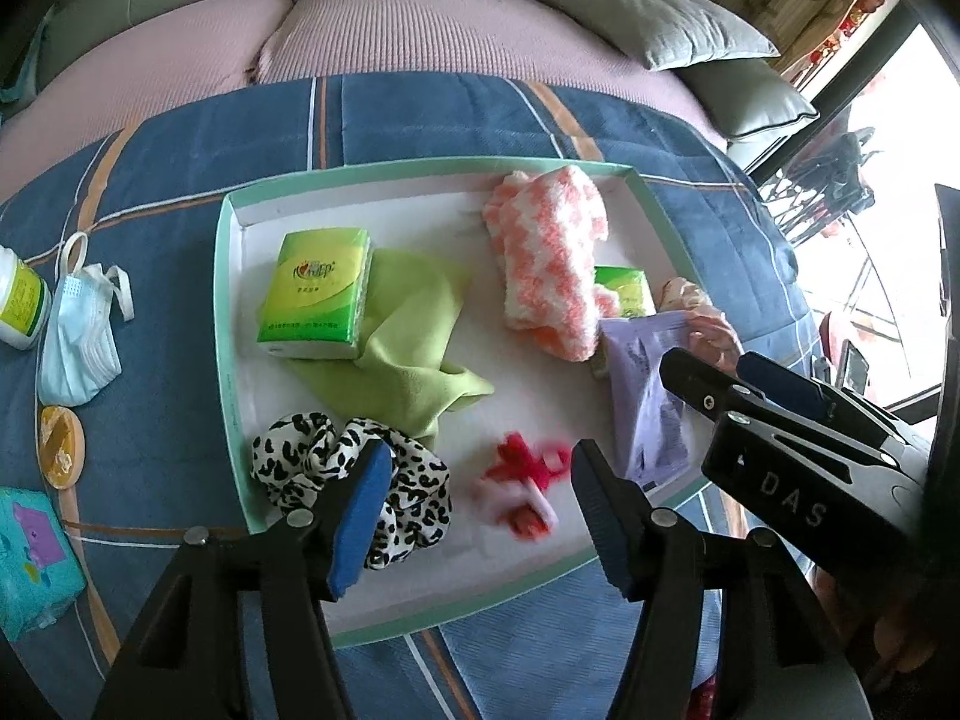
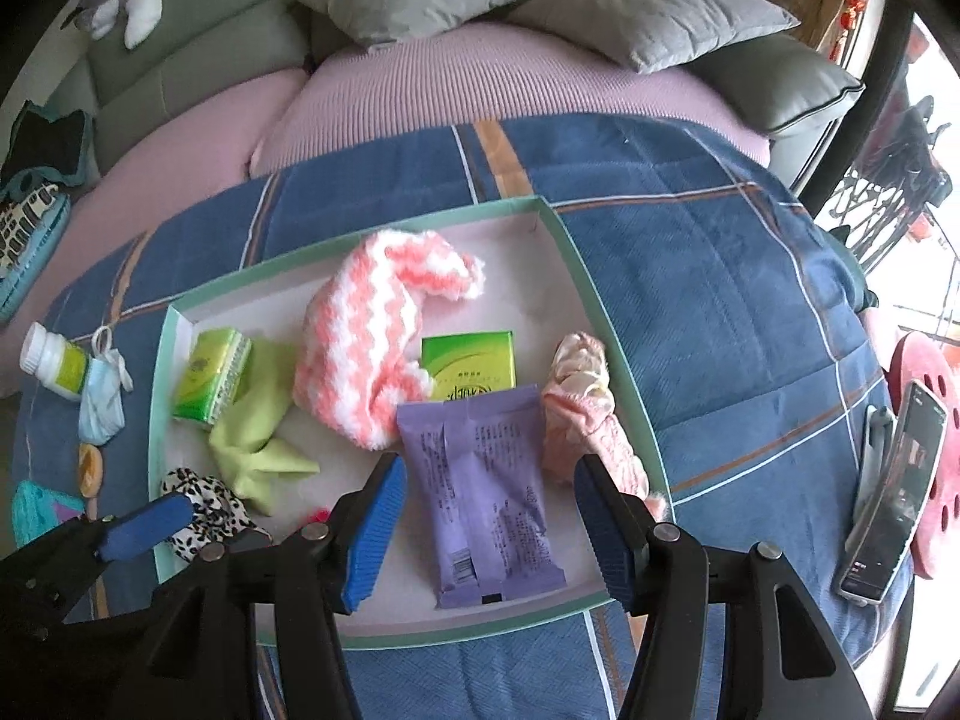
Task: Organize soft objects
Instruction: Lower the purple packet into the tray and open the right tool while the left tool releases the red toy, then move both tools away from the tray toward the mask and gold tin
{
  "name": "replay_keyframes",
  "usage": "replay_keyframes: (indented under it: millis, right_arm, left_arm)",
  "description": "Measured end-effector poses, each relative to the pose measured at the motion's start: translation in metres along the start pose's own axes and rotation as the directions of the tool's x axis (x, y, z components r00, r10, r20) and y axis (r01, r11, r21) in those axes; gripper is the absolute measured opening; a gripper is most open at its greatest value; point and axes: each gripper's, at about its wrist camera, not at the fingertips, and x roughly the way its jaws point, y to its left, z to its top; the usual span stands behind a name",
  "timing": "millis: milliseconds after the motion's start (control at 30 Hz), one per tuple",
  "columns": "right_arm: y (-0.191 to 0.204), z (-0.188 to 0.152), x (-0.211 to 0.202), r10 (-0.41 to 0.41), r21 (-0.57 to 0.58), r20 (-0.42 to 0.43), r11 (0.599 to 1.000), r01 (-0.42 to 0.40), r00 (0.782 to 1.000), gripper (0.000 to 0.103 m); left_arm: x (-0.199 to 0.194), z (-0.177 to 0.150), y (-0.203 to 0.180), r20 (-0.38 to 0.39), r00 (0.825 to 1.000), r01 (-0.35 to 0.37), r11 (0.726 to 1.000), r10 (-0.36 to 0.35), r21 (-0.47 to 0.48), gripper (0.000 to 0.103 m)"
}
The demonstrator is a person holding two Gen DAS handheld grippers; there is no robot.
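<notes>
A blue plaid quilt (image 2: 690, 276) is spread under a shallow green-rimmed tray (image 1: 231, 360). In the tray are laid a striped pink knit (image 2: 360, 348), a green cloth (image 1: 408, 330), a purple pack (image 2: 486, 480), a tissue pack (image 1: 315, 294), a leopard scrunchie (image 1: 414, 498) and a blurred red item (image 1: 528, 486). The left gripper (image 1: 474, 510) is held wide open above the red item. The right gripper (image 2: 489, 525) is spread wide over the purple pack, nothing being held. A mask (image 1: 75, 336) lies left of the tray.
</notes>
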Motion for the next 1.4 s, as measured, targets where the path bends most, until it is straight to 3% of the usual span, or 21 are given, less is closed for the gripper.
replay_keyframes:
  millis: [600, 933, 1033, 1333, 1400]
  right_arm:
    - [-0.008, 0.000, -0.010, -0.006, 0.029, 0.028, 1.000, 0.006, 1.000, 0.062]
    - [-0.003, -0.001, -0.006, -0.007, 0.011, 0.016, 1.000, 0.007, 1.000, 0.062]
    - [0.000, -0.002, -0.005, -0.006, 0.002, 0.013, 1.000, 0.006, 1.000, 0.062]
    - [0.016, -0.003, -0.002, 0.003, -0.037, 0.011, 0.999, -0.003, 1.000, 0.062]
    - [0.019, -0.003, -0.002, 0.003, -0.051, 0.011, 0.999, -0.003, 1.000, 0.067]
  left_arm:
    - [-0.020, 0.007, 0.017, 0.061, 0.998, -0.025, 0.999, 0.028, -0.039, 0.064]
    - [-0.043, 0.011, 0.036, 0.143, 0.989, -0.033, 0.995, 0.046, -0.093, 0.065]
    - [-0.048, 0.013, 0.044, 0.171, 0.983, -0.050, 0.992, 0.070, -0.116, 0.075]
    - [-0.060, 0.016, 0.078, 0.219, 0.958, -0.143, 0.971, 0.185, -0.193, 0.076]
    - [-0.061, 0.015, 0.084, 0.225, 0.953, -0.159, 0.966, 0.205, -0.206, 0.077]
